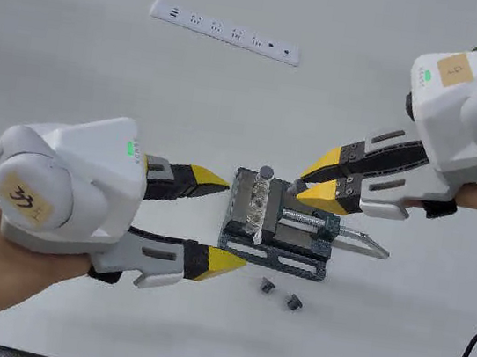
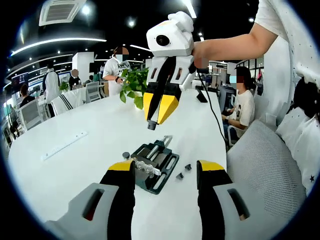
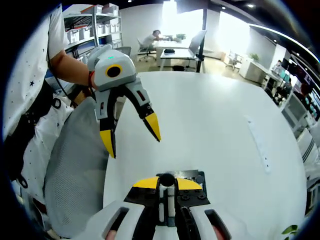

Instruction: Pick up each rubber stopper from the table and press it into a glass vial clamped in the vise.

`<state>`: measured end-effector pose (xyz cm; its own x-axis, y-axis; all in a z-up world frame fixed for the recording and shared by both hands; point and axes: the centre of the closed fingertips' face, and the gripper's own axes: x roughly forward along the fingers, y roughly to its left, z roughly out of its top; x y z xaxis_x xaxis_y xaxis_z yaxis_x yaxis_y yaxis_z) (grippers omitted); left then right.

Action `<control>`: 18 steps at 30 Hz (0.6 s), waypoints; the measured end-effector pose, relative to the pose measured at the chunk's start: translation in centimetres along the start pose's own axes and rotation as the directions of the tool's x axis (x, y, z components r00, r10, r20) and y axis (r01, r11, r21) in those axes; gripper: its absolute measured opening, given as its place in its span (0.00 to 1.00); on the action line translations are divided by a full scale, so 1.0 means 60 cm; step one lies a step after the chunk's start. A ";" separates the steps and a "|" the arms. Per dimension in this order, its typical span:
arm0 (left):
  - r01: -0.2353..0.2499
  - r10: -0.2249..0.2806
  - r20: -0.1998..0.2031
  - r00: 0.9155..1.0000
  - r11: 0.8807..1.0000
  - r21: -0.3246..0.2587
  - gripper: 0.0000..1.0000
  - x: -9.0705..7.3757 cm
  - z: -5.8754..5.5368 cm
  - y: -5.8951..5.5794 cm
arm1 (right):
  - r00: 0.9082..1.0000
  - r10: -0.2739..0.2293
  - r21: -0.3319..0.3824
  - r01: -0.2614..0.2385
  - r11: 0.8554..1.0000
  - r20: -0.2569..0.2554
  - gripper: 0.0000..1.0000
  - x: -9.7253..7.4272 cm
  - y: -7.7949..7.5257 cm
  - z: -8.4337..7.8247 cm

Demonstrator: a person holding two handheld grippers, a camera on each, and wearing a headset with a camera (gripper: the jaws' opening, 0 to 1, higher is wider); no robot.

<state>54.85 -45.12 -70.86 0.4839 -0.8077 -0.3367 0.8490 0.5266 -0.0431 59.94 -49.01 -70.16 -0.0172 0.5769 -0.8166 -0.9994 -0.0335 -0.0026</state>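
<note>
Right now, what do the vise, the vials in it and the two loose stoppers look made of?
Vise: likely cast metal, dark grey matte finish; its bare shiny screw suggests steel.
Vials: clear glass or maybe plastic; transparent with bright highlights.
Loose stoppers: dark grey, dull, no glare, consistent with rubber; too small to confirm.
The stopper in the right tongs looks the same.

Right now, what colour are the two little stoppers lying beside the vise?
Dark grey; the stoppers show best in the head view.
</note>
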 end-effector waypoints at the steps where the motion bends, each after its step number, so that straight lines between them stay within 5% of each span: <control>1: -0.005 0.005 0.004 1.000 1.000 0.000 0.49 -0.001 -0.001 0.003 | 1.000 -0.004 0.001 0.004 1.000 -0.007 0.06 0.004 -0.006 -0.001; 18: 0.033 -0.031 0.070 0.997 0.999 -0.031 0.98 -0.001 -0.041 0.007 | 0.988 -0.003 0.038 0.009 0.999 -0.152 0.06 0.081 -0.062 -0.037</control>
<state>54.66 -44.17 -73.17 0.4714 -0.8401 -0.2685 0.8574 0.5079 -0.0837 63.64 -47.86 -75.40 -0.0099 0.4465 -0.8947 -0.9999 0.0029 0.0125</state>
